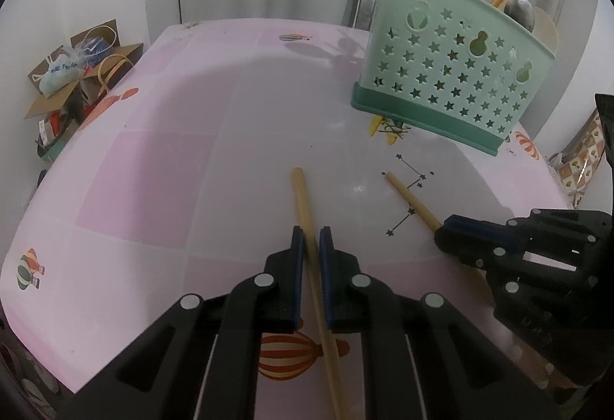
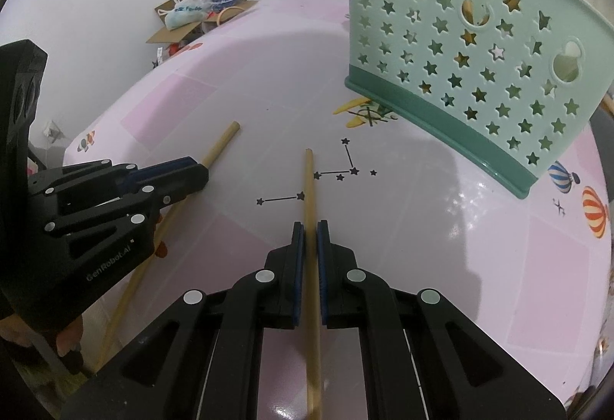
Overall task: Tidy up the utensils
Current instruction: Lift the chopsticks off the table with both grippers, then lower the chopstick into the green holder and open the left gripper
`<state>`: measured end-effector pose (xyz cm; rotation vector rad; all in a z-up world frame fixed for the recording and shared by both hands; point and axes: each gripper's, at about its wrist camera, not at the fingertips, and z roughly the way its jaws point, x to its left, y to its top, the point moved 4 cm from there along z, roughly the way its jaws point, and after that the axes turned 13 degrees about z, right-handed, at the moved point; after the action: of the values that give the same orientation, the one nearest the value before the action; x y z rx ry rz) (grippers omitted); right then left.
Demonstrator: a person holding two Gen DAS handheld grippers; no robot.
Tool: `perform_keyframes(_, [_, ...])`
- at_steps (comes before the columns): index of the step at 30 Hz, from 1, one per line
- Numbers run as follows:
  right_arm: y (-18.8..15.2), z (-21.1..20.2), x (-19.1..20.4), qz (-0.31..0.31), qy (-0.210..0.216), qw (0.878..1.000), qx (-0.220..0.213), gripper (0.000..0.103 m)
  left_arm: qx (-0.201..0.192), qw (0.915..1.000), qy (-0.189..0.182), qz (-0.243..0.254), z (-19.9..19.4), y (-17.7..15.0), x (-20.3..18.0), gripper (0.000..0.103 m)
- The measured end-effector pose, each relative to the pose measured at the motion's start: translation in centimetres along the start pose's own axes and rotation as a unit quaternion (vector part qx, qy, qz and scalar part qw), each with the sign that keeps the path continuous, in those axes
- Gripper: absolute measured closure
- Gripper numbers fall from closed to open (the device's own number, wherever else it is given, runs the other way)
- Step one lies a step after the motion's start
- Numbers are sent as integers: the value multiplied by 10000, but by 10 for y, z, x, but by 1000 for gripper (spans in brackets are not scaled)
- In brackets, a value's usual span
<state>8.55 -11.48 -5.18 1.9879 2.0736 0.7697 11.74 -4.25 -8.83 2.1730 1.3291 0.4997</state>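
Note:
Two long wooden chopsticks lie on the pink table [image 1: 153, 170]. My left gripper [image 1: 311, 239] is shut on one chopstick [image 1: 303, 201], whose thick end points away from me. It also shows in the right wrist view [image 2: 220, 147], with the left gripper [image 2: 192, 170] on it. My right gripper [image 2: 311, 233] is shut on the other chopstick [image 2: 309, 178], seen in the left wrist view [image 1: 410, 201] with the right gripper [image 1: 445, 232]. A green star-punched utensil holder [image 1: 449, 74] stands beyond, also in the right wrist view [image 2: 472, 47], holding chopsticks, a metal spoon [image 1: 520, 11] and other utensils.
Open cardboard boxes with bags [image 1: 76, 74] sit on the floor past the table's far left edge. A white wall and curtain stand behind the table. The table edge curves close on the left and near sides.

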Motion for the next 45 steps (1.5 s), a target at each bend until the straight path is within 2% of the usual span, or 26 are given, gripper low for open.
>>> perform_keyframes(29, [-3,-4,-3,73,104,9999,2,97,-19,9997,223,134,12,12,1,95])
perform_keyframes(36, [-4,-6,-5,79,126,9999,23,97,44,9999,50,-82,11,15,9,96])
perform_keyframes(45, [-5,-9,-6,112,121,9999,19,97,-385,9979,-203,-470,-19,24,25,97])
